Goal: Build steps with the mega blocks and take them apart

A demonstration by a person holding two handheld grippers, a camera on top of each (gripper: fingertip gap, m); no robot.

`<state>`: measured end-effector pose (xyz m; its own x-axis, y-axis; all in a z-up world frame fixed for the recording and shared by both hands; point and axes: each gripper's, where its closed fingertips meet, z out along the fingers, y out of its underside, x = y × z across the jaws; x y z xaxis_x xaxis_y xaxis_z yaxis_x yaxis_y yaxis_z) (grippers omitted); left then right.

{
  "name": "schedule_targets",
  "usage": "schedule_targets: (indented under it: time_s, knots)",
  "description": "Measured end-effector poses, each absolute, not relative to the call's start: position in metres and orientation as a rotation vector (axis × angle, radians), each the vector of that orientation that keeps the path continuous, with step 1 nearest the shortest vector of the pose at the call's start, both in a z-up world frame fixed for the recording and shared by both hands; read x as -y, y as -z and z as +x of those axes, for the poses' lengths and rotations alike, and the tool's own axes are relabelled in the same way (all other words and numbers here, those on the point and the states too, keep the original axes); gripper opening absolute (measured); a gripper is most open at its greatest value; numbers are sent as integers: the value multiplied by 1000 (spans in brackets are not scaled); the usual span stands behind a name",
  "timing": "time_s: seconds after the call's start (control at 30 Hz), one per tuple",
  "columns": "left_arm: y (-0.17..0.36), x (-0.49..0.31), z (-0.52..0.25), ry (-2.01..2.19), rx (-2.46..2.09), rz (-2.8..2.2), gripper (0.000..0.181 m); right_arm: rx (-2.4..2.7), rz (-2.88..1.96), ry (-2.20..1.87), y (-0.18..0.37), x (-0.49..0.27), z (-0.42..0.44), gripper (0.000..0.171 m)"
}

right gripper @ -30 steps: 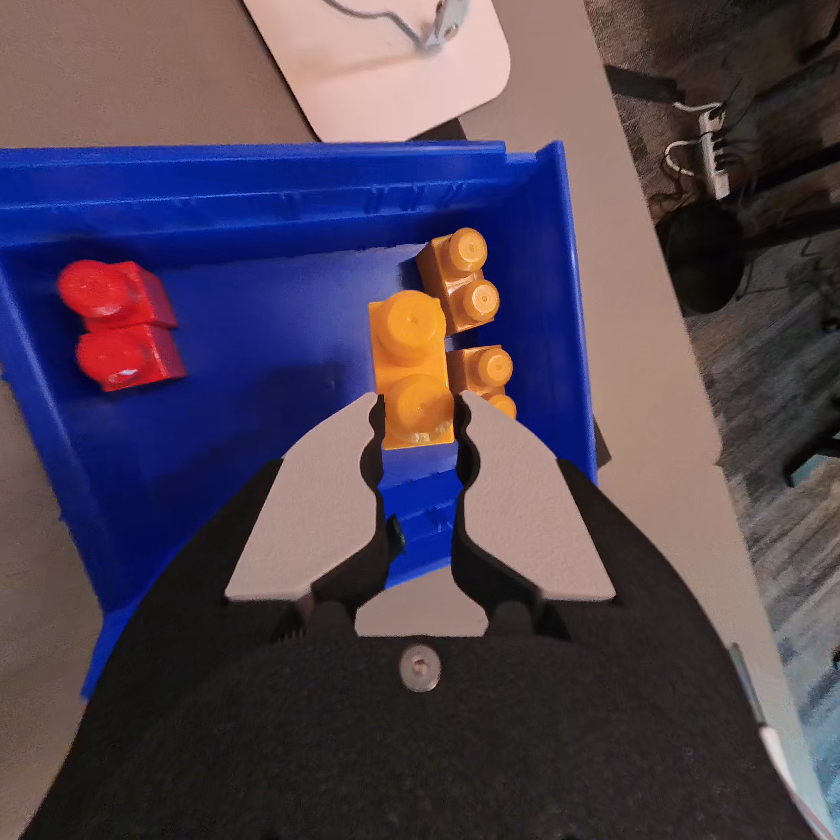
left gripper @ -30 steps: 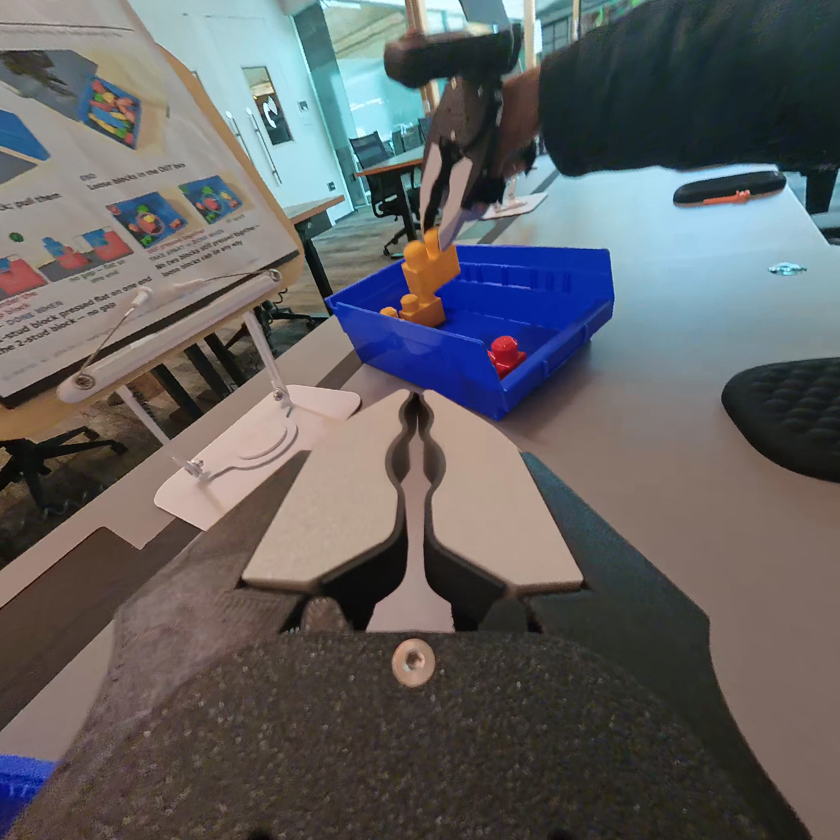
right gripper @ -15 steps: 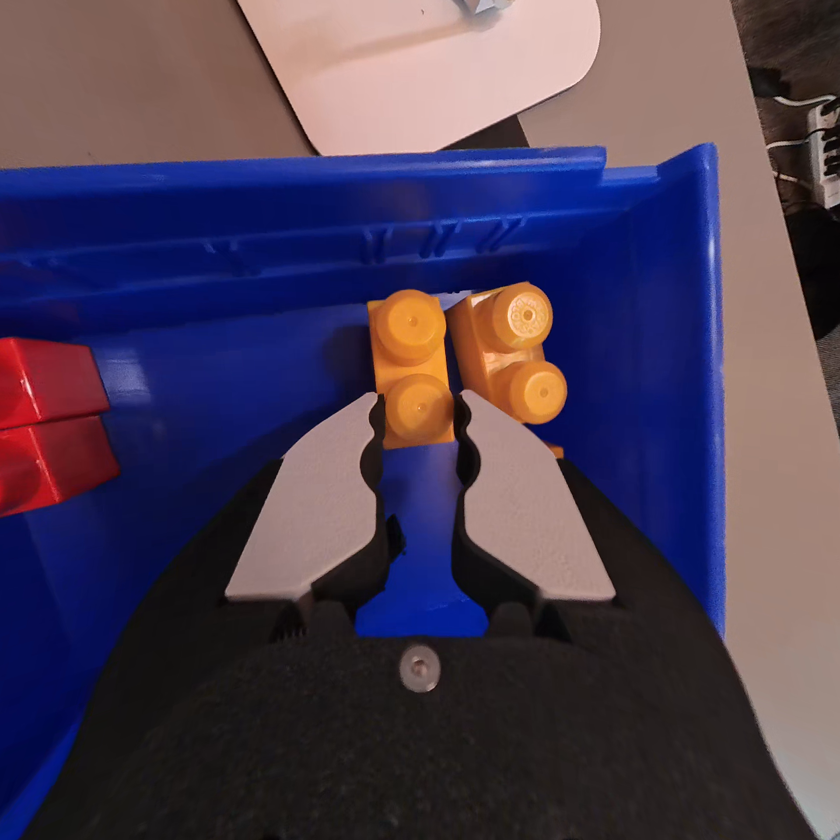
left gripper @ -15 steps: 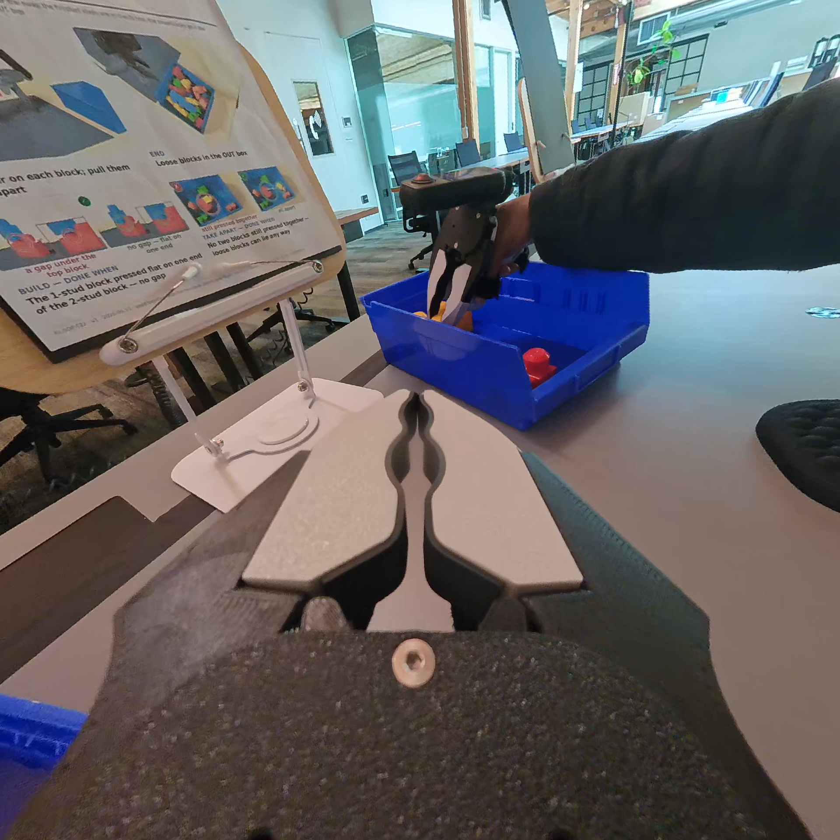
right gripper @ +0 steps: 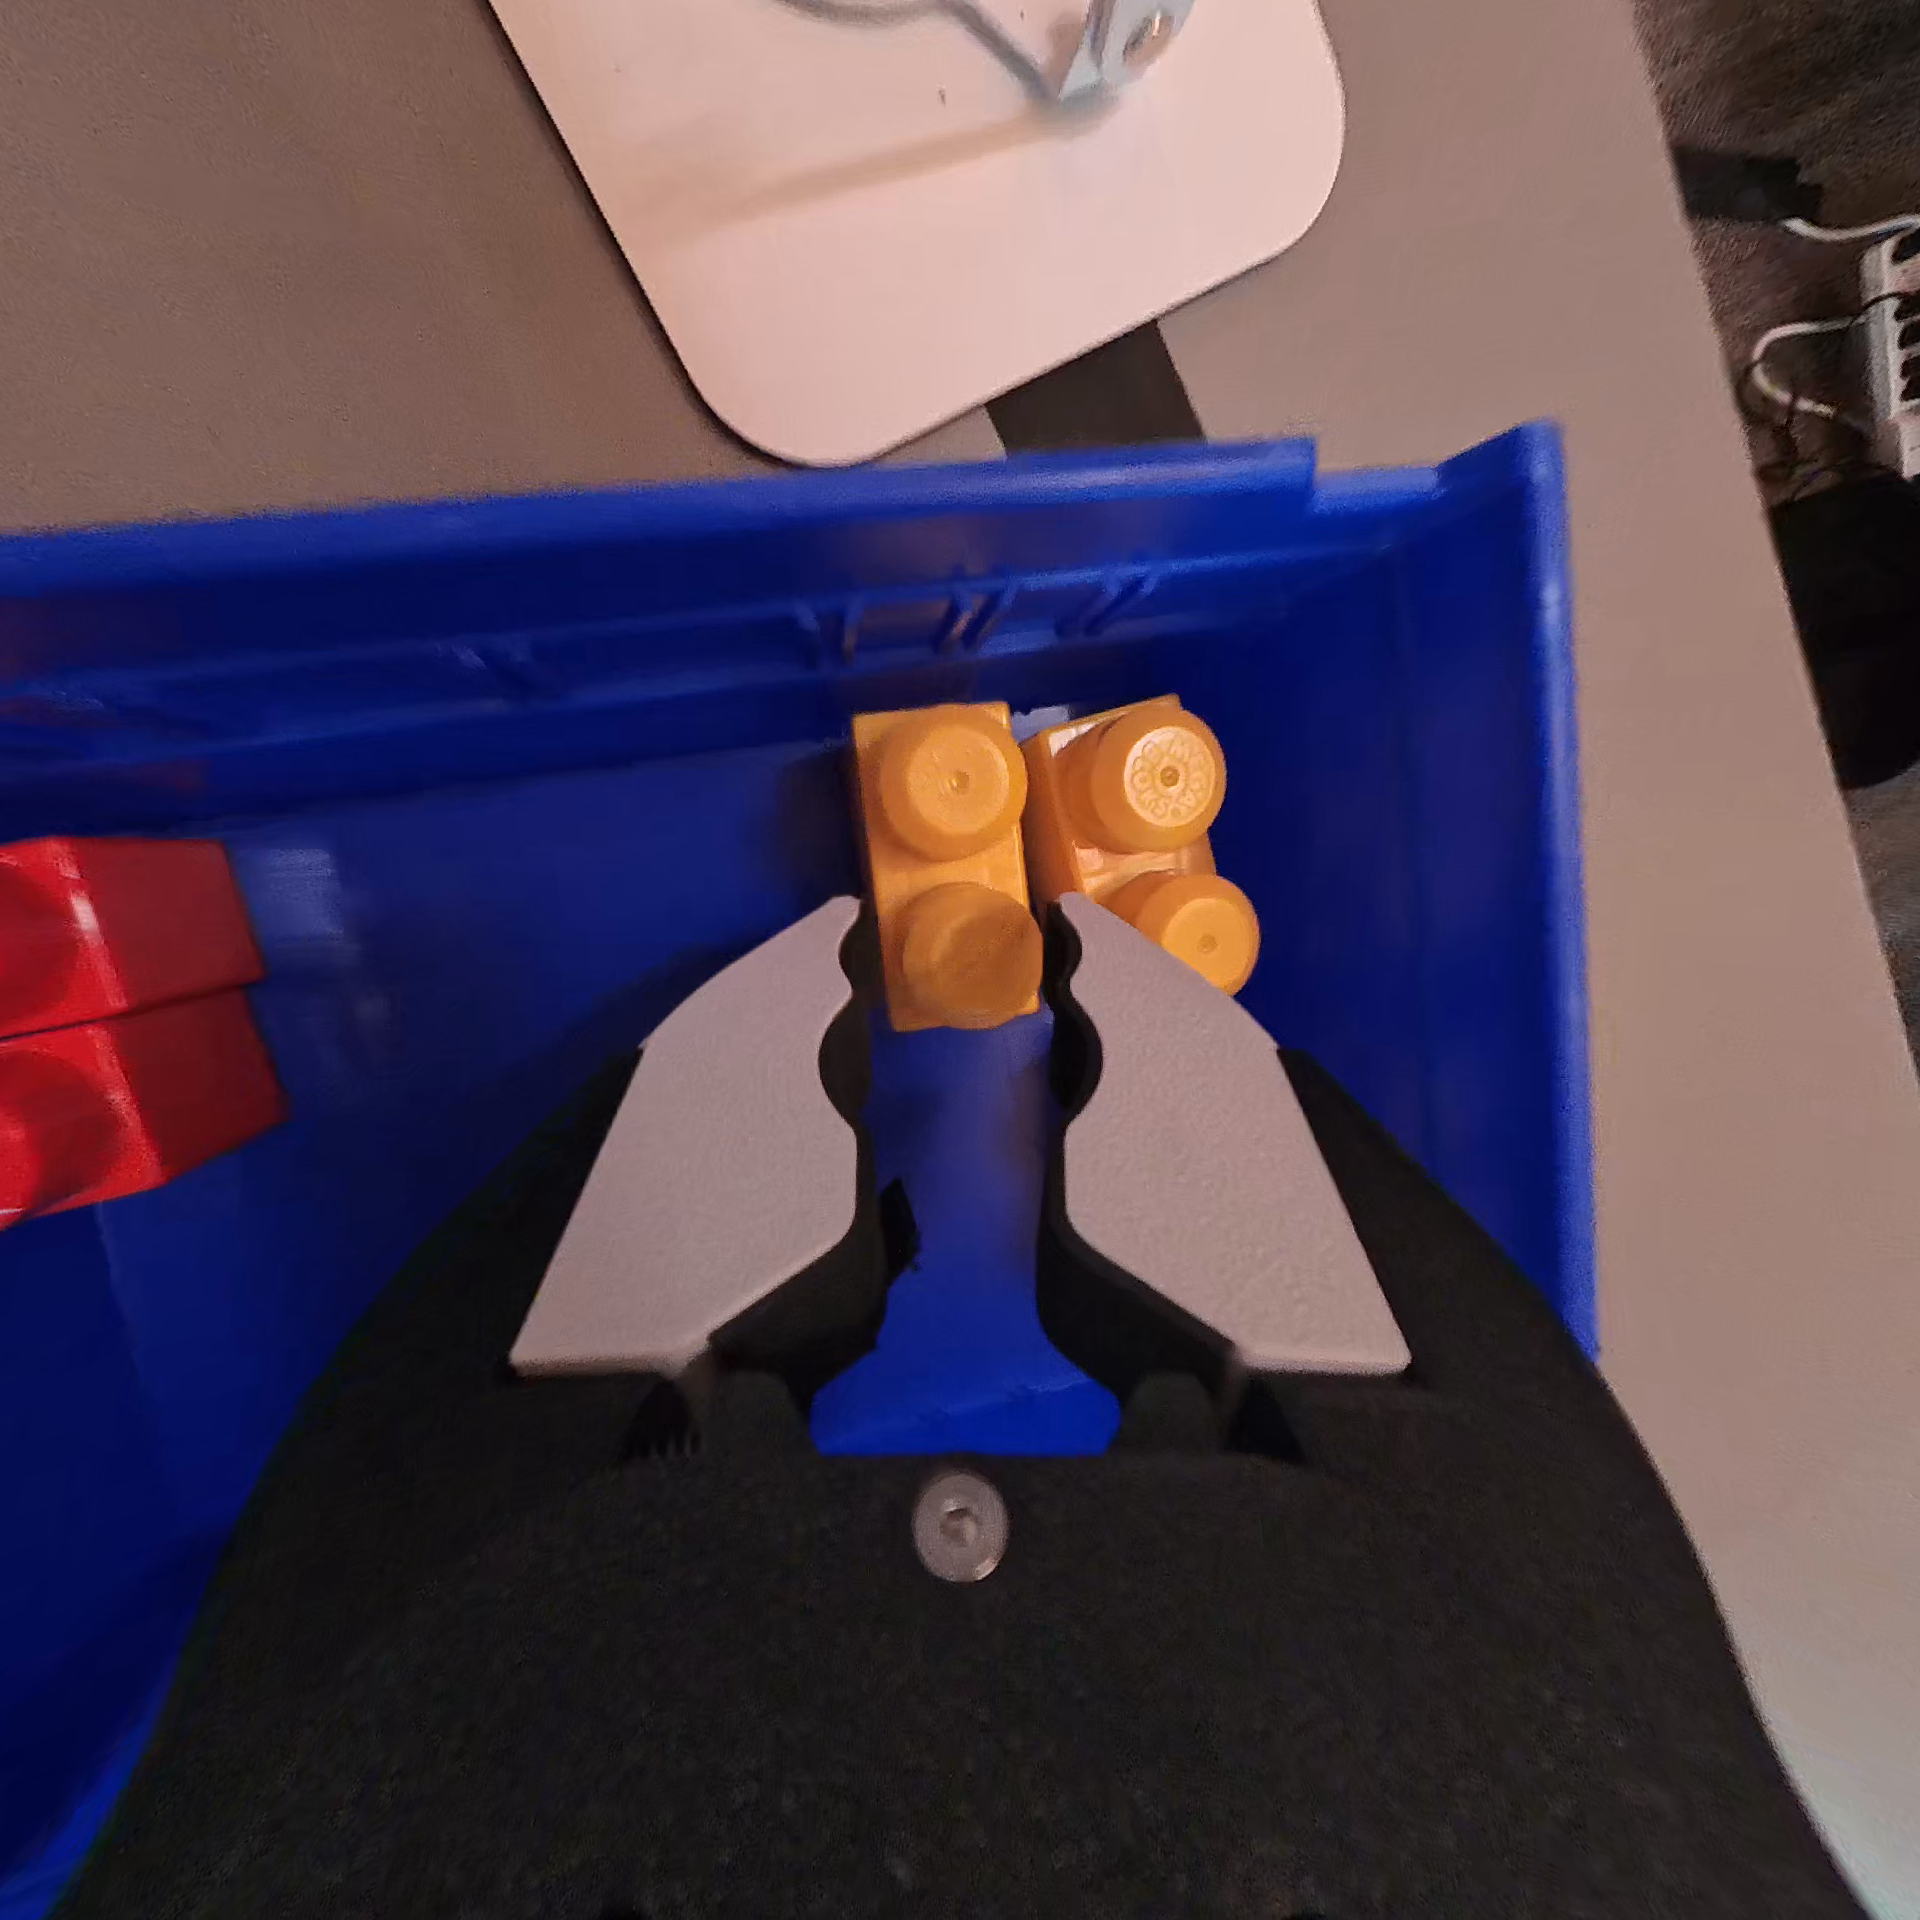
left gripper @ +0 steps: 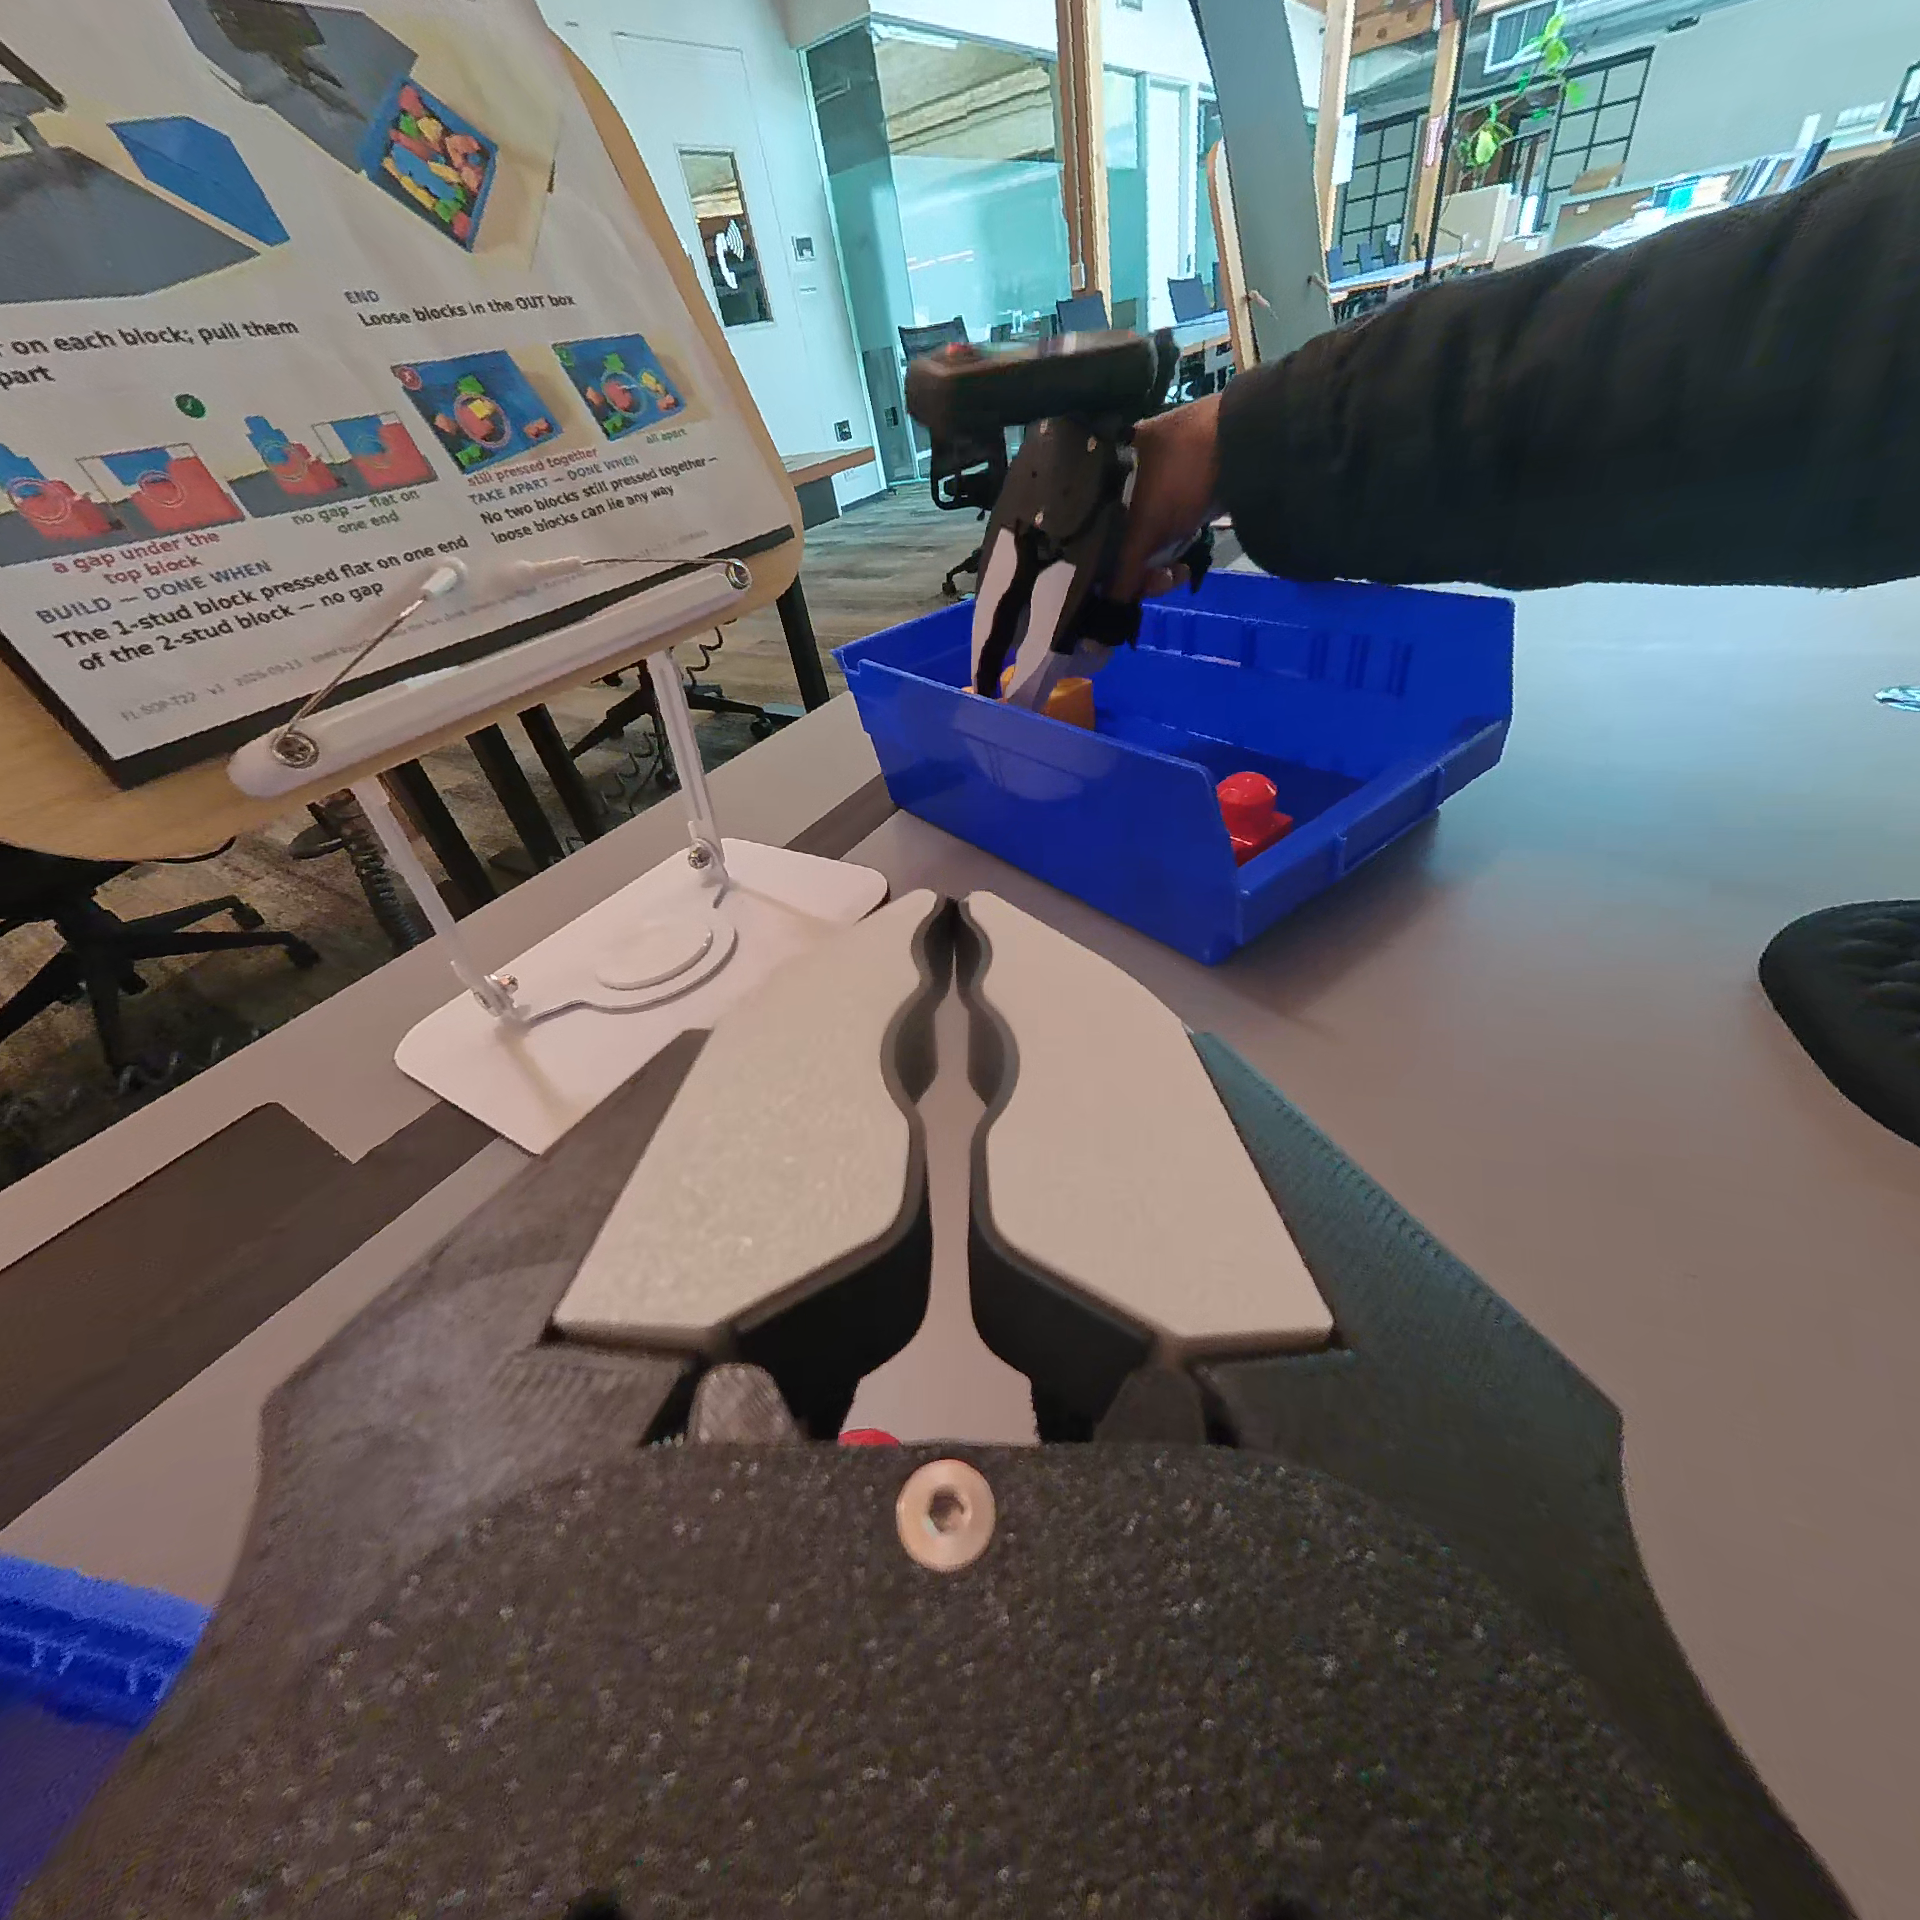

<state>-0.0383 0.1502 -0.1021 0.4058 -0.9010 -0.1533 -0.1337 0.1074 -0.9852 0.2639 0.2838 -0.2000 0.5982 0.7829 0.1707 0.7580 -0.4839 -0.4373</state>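
A blue bin (left gripper: pixel 1091 831) stands on the grey table. In the right wrist view the bin (right gripper: pixel 1486 831) holds an orange two-stud block (right gripper: pixel 951 873) on its floor, next to a second orange block (right gripper: pixel 1143 842) at the far right corner. My right gripper (right gripper: pixel 956 935) straddles the near end of the first orange block, its jaws slightly wider than the block. Red blocks (right gripper: pixel 125 1018) lie at the bin's left end. In the left wrist view the right gripper (left gripper: pixel 1023 644) reaches down into the bin. My left gripper (left gripper: pixel 951 914) is shut and empty above the table.
An instruction sheet on a stand (left gripper: pixel 364 364) with a white base (left gripper: pixel 623 966) stands left of the bin; the base also shows in the right wrist view (right gripper: pixel 935 208). A black pad (left gripper: pixel 1849 997) lies on the right. A second blue bin's corner (left gripper: pixel 62 1662) shows at the bottom left.
My right gripper lowered the orange block into the bin beside the other orange block, and its jaws have widened a little. The left gripper stayed shut while its view shifted slightly.
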Motion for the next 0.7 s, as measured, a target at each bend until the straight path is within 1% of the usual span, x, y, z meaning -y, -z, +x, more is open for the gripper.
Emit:
schedule_targets:
  time_s: [0.03, 0.2, 0.3, 0.43, 0.6, 0.7]
  knots:
    - [102, -151, -39, 738, -1018, -1361, 0, 1212, -2332, -79, 190, -284, 260, 32]
    - [100, -157, -43, 718, -992, -1370, 0, 1197, -2118, -110, 130, -275, 220, 37]
    - [99, -160, -46, 703, -976, -1376, 0, 1230, -1993, -143, 105, -258, 184, 37]
    - [102, -165, -51, 650, -988, -1399, 0, 1270, -1863, -191, 90, -230, 136, 38]
    - [120, -165, -65, 540, -1192, -1515, 0, 1257, -1737, -288, 88, -191, 93, 36]
    - [134, -164, -75, 457, -1292, -1612, 21, 1271, -1729, -336, 101, -172, 85, 36]
